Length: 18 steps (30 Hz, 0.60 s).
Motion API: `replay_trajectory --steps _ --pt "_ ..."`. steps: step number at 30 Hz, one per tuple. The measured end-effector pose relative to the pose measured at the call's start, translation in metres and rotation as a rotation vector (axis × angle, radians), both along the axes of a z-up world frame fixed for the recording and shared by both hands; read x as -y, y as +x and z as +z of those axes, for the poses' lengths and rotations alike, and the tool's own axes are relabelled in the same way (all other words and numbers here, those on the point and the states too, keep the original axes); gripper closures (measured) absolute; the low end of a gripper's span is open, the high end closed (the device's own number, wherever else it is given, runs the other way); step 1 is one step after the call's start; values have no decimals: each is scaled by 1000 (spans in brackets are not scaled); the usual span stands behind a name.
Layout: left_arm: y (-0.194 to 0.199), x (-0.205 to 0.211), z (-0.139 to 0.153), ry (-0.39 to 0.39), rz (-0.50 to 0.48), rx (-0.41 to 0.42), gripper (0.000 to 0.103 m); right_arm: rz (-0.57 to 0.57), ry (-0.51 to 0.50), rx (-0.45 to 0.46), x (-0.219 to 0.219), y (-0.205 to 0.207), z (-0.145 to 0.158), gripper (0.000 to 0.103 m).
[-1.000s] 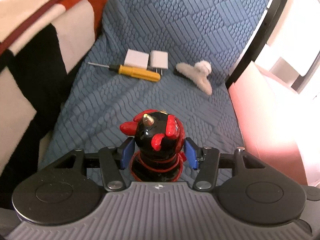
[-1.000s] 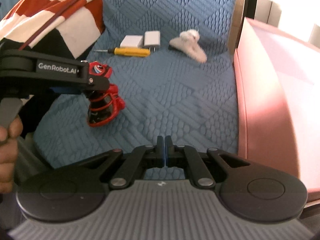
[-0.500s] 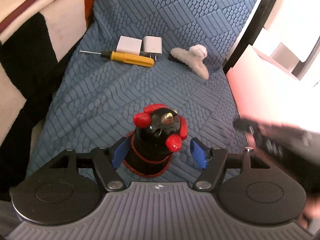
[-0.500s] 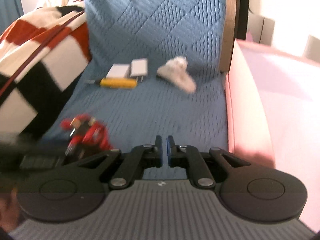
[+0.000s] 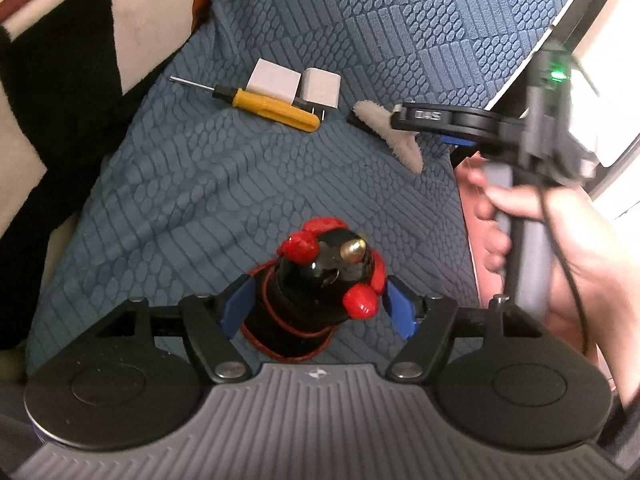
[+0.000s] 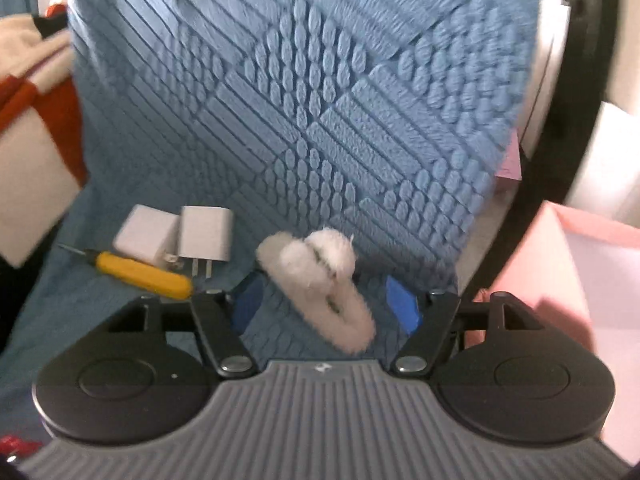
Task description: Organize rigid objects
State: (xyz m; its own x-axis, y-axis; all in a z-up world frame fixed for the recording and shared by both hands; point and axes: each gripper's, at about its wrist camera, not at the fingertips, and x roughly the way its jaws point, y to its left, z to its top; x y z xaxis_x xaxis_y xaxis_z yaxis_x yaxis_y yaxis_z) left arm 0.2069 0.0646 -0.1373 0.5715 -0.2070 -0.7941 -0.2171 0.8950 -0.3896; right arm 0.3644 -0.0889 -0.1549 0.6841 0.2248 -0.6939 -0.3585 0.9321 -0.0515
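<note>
A black and red figurine stands upright on the blue quilted cover. My left gripper is open, its blue pads either side of the figurine with gaps showing. A white fluffy hair clip lies on the cover; my right gripper is open around it, pads apart from it. That gripper also shows in the left wrist view over the clip. A yellow screwdriver and two white chargers lie left of the clip.
A striped blanket lies along the left. A pink box stands at the right, beside a black frame bar. The blue cover rises as a backrest behind the objects.
My left gripper has opened off the figurine, which now stands on the cover. My right gripper has moved forward to the hair clip and opened around it.
</note>
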Motion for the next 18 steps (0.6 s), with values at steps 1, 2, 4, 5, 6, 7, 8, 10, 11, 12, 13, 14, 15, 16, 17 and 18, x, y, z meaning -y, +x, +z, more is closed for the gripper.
replay_trajectory --steps 1,2,4,5,6,7,8,10,11,12,13,14,15,16,17,18 --pt "1 0 0 -2 -2 1 28 8 2 -3 -1 6 -4 33" --pt "2 0 0 -3 -3 1 28 15 5 -8 -2 12 -7 33" --pt "4 0 -1 -6 -3 0 28 26 15 -27 -4 22 -15 35" --pt "5 0 -1 -7 -2 -2 28 24 21 -34 -4 25 -18 38" --pt "5 0 -1 -9 -1 -3 28 20 23 -41 -3 28 -22 47" --pt "5 0 -1 -12 -2 -3 28 21 36 -46 -2 30 -23 53" --pt "5 -1 -1 -14 -4 -3 28 19 55 -50 -1 31 -23 54" --pt "5 -2 1 -16 -5 0 28 6 68 -49 0 30 -20 61" --pt "4 -4 2 -19 2 6 28 0 67 -48 1 28 -17 62" --pt "4 -6 3 -25 9 14 28 -10 62 -50 2 27 -14 62" --pt "4 -8 5 -33 14 20 28 -22 53 -51 2 24 -11 62" --pt "4 -10 5 -41 12 22 28 -33 41 -53 3 20 -7 62" --pt "5 -11 5 -45 8 19 28 -43 28 -58 3 17 -4 62" --pt "5 -11 4 -43 6 12 28 -48 20 -62 5 12 -2 62" --pt "5 -10 3 -42 2 6 28 -48 14 -64 6 6 0 62" --pt "5 -9 3 -43 -1 1 28 -44 9 -64 9 0 3 62"
